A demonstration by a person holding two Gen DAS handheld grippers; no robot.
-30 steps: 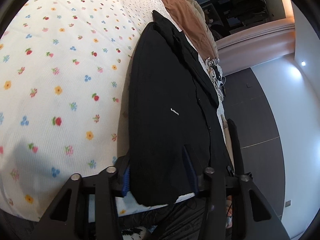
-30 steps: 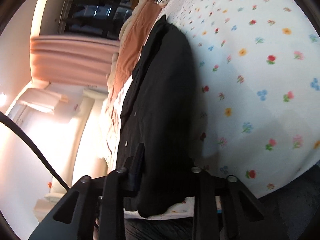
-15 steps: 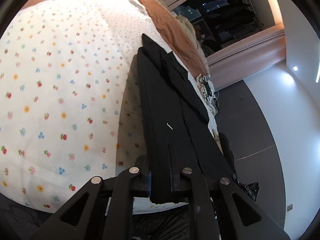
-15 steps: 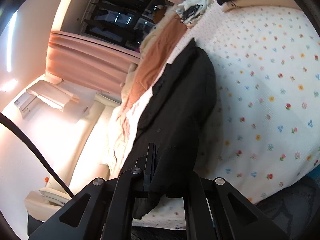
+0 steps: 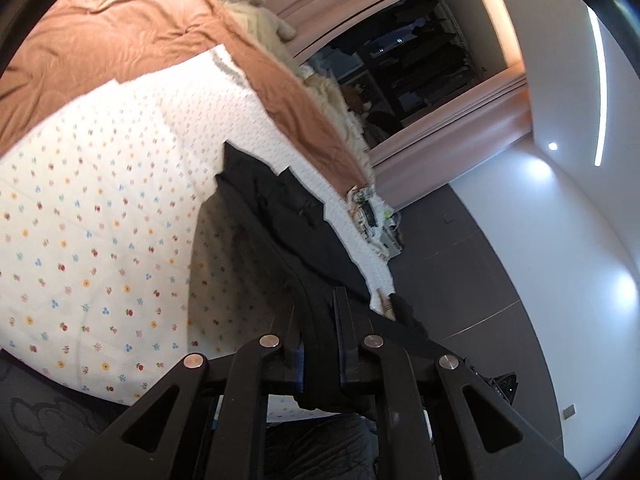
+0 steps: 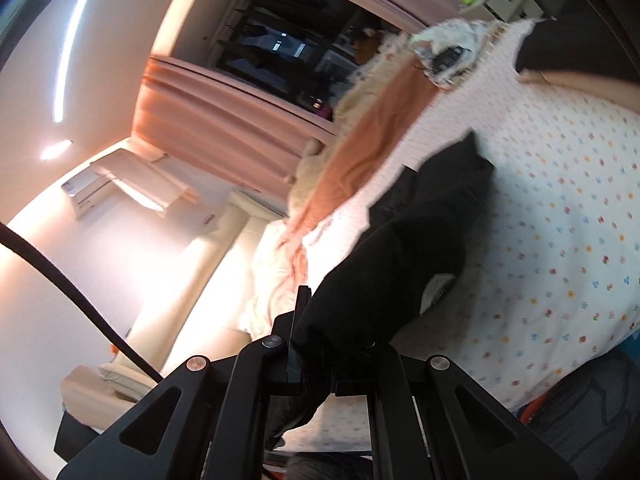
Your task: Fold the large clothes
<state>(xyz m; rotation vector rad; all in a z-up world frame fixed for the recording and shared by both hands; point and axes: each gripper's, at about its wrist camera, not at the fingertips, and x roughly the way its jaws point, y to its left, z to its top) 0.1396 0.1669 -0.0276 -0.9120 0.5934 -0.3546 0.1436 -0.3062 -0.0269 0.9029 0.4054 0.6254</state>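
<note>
Black jacket rises by its near hem off the floral bedsheet, left gripper and right gripper both clenched on it; mid-fold, carrying the hem toward the collar likely comes next

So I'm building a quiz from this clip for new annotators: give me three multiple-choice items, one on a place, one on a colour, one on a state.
1. Where does the far end of the garment lie?
A. on the flowered sheet
B. on the floor
C. on a chair

2. What colour is the garment?
A. white
B. black
C. red

3. How does the left gripper stand?
A. open, empty
B. shut on the garment
C. out of view

Key: A, the black jacket stretches across the flowered sheet; B, the cloth is black in both views; B, the left gripper pinches its near hem, as does the right gripper.
</note>
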